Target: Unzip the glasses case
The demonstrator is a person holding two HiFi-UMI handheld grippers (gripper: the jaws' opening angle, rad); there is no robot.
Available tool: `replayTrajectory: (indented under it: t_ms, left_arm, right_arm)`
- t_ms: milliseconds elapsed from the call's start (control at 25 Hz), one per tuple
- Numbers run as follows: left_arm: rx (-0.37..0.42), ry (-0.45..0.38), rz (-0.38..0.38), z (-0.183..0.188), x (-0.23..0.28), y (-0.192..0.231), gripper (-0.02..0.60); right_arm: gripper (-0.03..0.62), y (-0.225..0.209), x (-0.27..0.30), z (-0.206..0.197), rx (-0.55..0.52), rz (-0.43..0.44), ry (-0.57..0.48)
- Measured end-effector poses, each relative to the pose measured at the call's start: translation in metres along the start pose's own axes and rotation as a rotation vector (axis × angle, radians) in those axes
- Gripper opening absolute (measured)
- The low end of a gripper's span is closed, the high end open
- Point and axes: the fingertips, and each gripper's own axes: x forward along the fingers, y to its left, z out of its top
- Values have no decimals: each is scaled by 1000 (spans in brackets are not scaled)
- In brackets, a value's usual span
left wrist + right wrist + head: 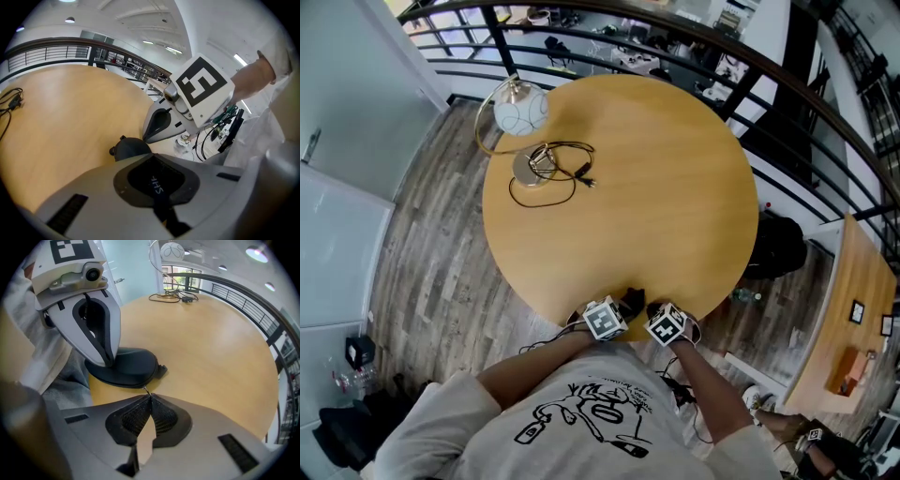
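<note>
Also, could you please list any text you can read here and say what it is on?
"SH", then cut off: on the strap in the left claw.
Shirt print: too small to read.
Cube markers: patterns, no words.

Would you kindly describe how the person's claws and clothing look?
The left claw and right claw are light grey with black pads, each topped by a white cube with black square markers. Black cables trail from them. The person wears a white printed T-shirt with short sleeves.
</note>
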Motion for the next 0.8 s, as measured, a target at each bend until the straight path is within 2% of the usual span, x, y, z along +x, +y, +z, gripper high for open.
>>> replayTrajectory:
  t_ms: [200, 520, 680, 800]
  left_arm:
    - [14, -7, 2, 0, 2, 1, 6]
    - [46, -1, -2, -1, 5, 0, 6]
    - [7, -20, 0, 0, 5, 2, 6]
    - [-20, -25, -25, -1, 0, 2, 6]
  right_arm:
    - [23, -19, -2, 14, -75, -48, 6]
    - [21, -53, -3, 53, -276, -155, 7]
    - [21, -61, -8, 55, -252, -138, 2]
    - [21, -55, -6, 46, -180, -103, -24]
